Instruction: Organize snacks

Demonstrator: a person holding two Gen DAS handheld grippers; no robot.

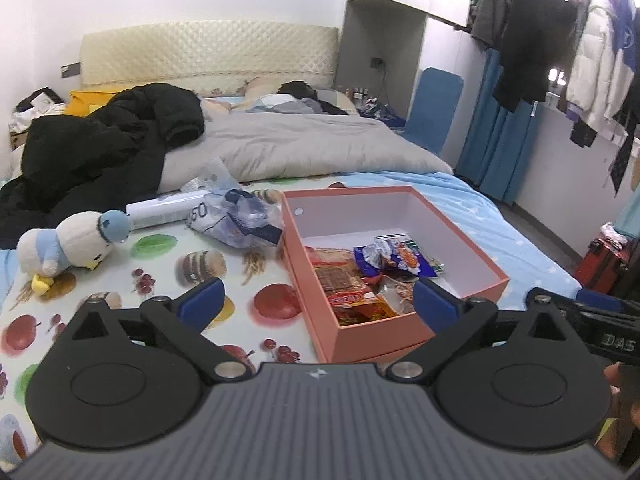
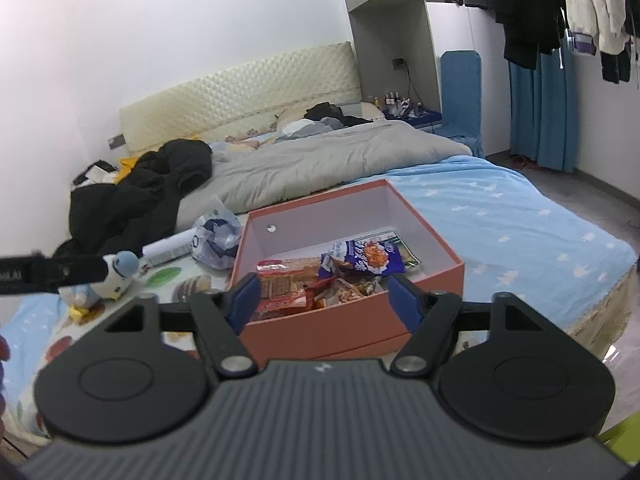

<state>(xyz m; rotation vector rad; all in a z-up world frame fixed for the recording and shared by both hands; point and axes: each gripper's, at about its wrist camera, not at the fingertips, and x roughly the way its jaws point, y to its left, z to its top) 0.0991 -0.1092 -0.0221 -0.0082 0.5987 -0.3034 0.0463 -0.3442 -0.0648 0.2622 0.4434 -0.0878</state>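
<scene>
An open salmon-pink box (image 1: pixel 486 280) (image 2: pixel 352 330) sits on the bed and holds several snack packets: red-orange ones (image 1: pixel 348 292) (image 2: pixel 280 288) at its near left and a blue-purple one (image 1: pixel 400 258) (image 2: pixel 366 254) behind them. My left gripper (image 1: pixel 318 300) is open and empty, held above the box's near left corner. My right gripper (image 2: pixel 324 296) is open and empty, held just before the box's near wall. A crumpled clear and blue plastic bag (image 1: pixel 236 218) (image 2: pixel 216 240) lies left of the box.
A fruit-print cloth (image 1: pixel 160 276) covers the near bed. A plush penguin (image 1: pixel 68 244) (image 2: pixel 108 280) and a white tube (image 1: pixel 168 210) (image 2: pixel 168 248) lie at left. A black jacket (image 1: pixel 100 144) and grey duvet (image 1: pixel 300 144) lie farther back. Hanging clothes (image 1: pixel 560 40) are at right.
</scene>
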